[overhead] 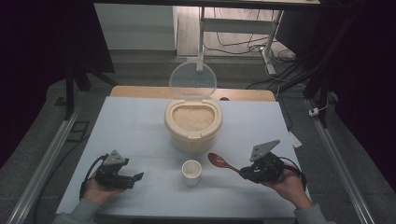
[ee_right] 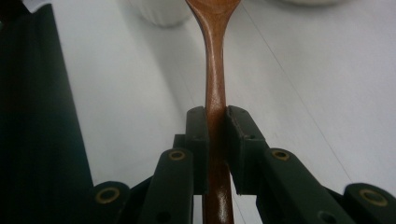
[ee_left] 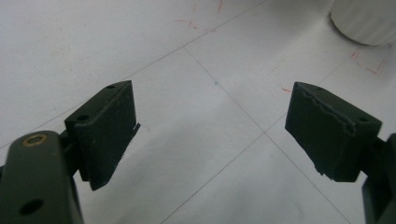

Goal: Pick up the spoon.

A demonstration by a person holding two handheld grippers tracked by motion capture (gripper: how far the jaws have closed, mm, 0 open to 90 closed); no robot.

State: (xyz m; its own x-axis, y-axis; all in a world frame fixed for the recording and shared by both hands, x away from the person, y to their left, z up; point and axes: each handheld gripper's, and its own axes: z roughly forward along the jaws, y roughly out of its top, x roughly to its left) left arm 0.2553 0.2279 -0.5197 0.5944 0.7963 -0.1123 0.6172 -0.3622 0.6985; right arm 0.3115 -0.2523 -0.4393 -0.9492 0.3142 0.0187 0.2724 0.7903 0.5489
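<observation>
A brown wooden spoon (overhead: 221,162) hovers over the table at the right, bowl end pointing left toward a small white cup (overhead: 191,171). My right gripper (overhead: 246,172) is shut on the spoon's handle (ee_right: 215,100); in the right gripper view both pads press the handle between them. Behind the cup stands a cream container (overhead: 192,124) full of rice, its clear lid (overhead: 192,80) swung up. My left gripper (overhead: 138,177) rests at the front left of the white table (overhead: 126,126), jaws wide apart with bare table between its fingers (ee_left: 109,126). The cup's ribbed base (ee_left: 366,21) shows at the top right there.
A wooden board (overhead: 140,91) edges the table's far side. Metal rails (overhead: 46,158) run along both sides of the table. Desk legs and cables (overhead: 271,51) lie on the floor beyond.
</observation>
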